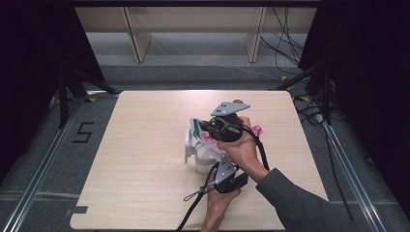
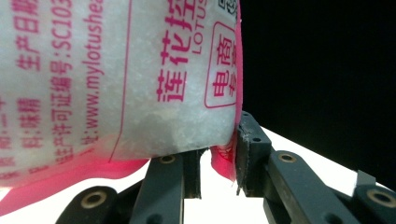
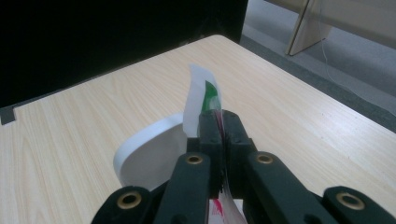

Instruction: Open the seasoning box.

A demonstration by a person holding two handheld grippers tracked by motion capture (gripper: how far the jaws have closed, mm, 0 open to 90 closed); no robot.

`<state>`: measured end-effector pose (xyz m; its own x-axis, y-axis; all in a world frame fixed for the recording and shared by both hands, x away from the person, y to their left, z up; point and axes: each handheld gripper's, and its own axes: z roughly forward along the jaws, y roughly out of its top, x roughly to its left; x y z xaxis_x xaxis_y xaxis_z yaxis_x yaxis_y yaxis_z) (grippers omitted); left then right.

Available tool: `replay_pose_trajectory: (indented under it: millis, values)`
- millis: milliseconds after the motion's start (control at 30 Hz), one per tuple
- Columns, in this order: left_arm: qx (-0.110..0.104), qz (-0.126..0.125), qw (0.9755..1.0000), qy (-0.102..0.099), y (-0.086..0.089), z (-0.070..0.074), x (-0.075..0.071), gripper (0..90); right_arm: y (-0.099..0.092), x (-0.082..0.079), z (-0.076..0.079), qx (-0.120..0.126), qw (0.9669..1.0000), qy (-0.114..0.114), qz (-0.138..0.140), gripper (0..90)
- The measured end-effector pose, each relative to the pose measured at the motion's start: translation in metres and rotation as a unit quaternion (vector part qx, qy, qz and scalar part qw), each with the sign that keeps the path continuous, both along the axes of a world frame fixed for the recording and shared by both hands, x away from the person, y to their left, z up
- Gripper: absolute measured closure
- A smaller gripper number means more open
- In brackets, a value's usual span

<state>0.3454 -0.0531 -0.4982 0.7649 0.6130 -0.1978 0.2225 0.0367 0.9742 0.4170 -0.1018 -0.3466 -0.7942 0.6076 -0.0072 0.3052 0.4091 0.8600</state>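
Pale wooden worktop (image 1: pixel 145 193), grey floor, dark curtains either side.

Bag (image 2: pixel 116 79) of white crystals (pink print) held up over a white bowl (image 3: pixel 140 154) mid-worktop; right hand-held gripper (image 3: pixel 219 122) clenched on the bag's thin top edge, left hand-held gripper (image 2: pixel 218 156) pinching its lower pink seam. Wooden shelf legs (image 1: pixel 138 38) beyond, loose cables (image 1: pixel 285 43) on the floor.

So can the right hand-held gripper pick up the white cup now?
Probably not yet. The right hand-held gripper is shut on the bag's top edge, just above the white cup, so it would likely need to let go first.
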Motion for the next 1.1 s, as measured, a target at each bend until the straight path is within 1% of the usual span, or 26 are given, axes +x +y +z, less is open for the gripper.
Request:
replay_pose_trajectory:
  millis: [33,100,167,200,267,300,333,367,400,433,467,500,567,600,633,667,700,733,767,800,867,933,967,1000,1033,1100]
  values:
    - [0.0,0.0,1.0,0.0,0.0,0.0,0.0,73.7,-0.0003,0.0011,0.0001,-0.001,1.0,-0.005,0.002,89.5]
    - [0.0,0.001,1.0,0.0,0.0005,0.0006,-0.0002,73.7,0.0009,-0.0001,-0.0002,0.009,0.9999,0.008,-0.009,89.5]
    - [-0.001,0.001,1.0,0.0,0.0005,0.0001,-0.0002,73.7,0.0018,-0.0006,-0.0001,0.001,1.0,0.001,-0.006,89.4]
    - [0.005,0.005,1.0,0.004,0.001,0.0008,-0.0009,73.7,0.0021,-0.0001,-0.0006,0.002,1.0,-0.002,-0.005,89.4]
    - [0.005,0.004,1.0,0.003,0.0011,0.0012,-0.001,73.7,0.0022,0.0004,-0.0008,0.002,1.0,0.006,-0.004,89.5]
    - [0.0,0.001,1.0,-0.001,0.0006,0.0006,-0.0003,73.7,0.0015,0.0018,-0.0002,-0.002,1.0,-0.002,0.002,89.4]
    - [-0.001,0.001,1.0,-0.001,0.0007,0.0004,-0.0003,73.7,0.0022,-0.0005,0.0004,0.004,0.9999,0.012,-0.008,89.4]
    - [0.0,0.003,1.0,-0.001,0.0007,0.0004,-0.0003,73.7,0.0024,0.0002,0.0002,0.006,0.9999,0.003,-0.01,89.4]
    - [0.006,0.006,1.0,0.004,0.0013,0.0012,-0.0009,73.7,0.0019,0.0007,0.0004,0.006,0.9999,0.003,-0.01,89.5]
    - [0.006,0.005,1.0,0.003,0.0013,0.0013,-0.001,73.7,0.0008,0.0016,0.0007,0.0,1.0,0.002,-0.005,89.4]
    - [0.005,0.005,1.0,0.003,0.0012,0.0013,-0.001,73.7,0.0025,0.0011,-0.0008,0.005,0.9999,0.002,-0.01,89.4]
    - [0.004,0.005,1.0,0.003,0.001,0.0011,-0.0011,73.7,0.0021,0.0005,-0.0001,0.0,0.9999,0.011,-0.008,89.4]
    - [0.002,0.006,1.0,0.004,0.0015,0.0013,-0.0006,73.8,0.0031,0.0011,-0.0001,-0.004,1.0,0.005,0.0,89.3]
    - [0.001,0.003,1.0,0.0,0.002,0.0013,0.0002,73.8,0.003,0.0003,0.0002,0.002,0.9999,0.01,-0.006,89.4]
    - [0.0,0.002,1.0,-0.001,0.0023,0.0012,0.0002,73.8,0.003,0.0017,0.0001,0.009,0.9999,0.009,0.001,89.4]
    - [0.0,0.003,1.0,-0.001,0.0024,0.001,0.0002,73.8,0.0029,0.0014,0.0009,0.008,0.9999,0.008,0.001,89.4]
    - [-0.001,0.003,1.0,-0.001,0.0023,0.0008,0.0004,73.8,0.0045,-0.0007,0.0008,0.012,0.9998,0.011,-0.01,89.4]
    - [-0.001,0.002,1.0,0.0,0.0023,0.0007,0.0007,73.8,0.0038,0.0,0.0013,0.002,0.9999,0.01,-0.005,89.4]
    - [0.002,0.006,1.0,0.004,0.0025,0.0014,-0.0002,73.8,0.0046,0.0002,0.0002,0.0,0.9999,0.01,-0.005,89.4]
    - [-0.001,0.002,1.0,0.0,0.0026,0.0013,0.0002,73.7,0.0054,0.0006,-0.0008,0.003,0.9999,0.008,-0.008,89.3]
    - [-0.004,0.003,1.0,-0.003,0.003,0.0013,0.0001,73.7,0.0053,0.0005,0.0007,0.002,0.9999,0.012,-0.005,89.4]
    - [0.0,0.008,1.0,0.004,0.0036,0.0016,-0.0007,73.8,0.0052,0.0003,0.0014,0.002,0.9999,0.01,-0.004,89.4]
    - [-0.006,0.004,1.0,0.0,0.0029,0.0009,0.0003,73.8,0.0061,0.0003,0.0001,0.004,0.9999,0.009,-0.006,89.3]
    - [-0.002,0.006,1.0,0.003,0.003,0.0016,-0.0009,73.7,0.0064,0.0001,-0.0006,-0.002,0.9999,0.009,-0.005,89.3]
    - [-0.007,0.001,1.0,-0.003,0.0026,0.0011,-0.0002,73.6,0.0065,0.0013,-0.0008,-0.007,1.0,0.005,0.003,89.3]
    - [-0.008,0.004,1.0,-0.002,0.0031,0.0015,-0.0001,73.7,0.0068,0.001,0.0003,-0.004,1.0,0.003,0.004,89.3]
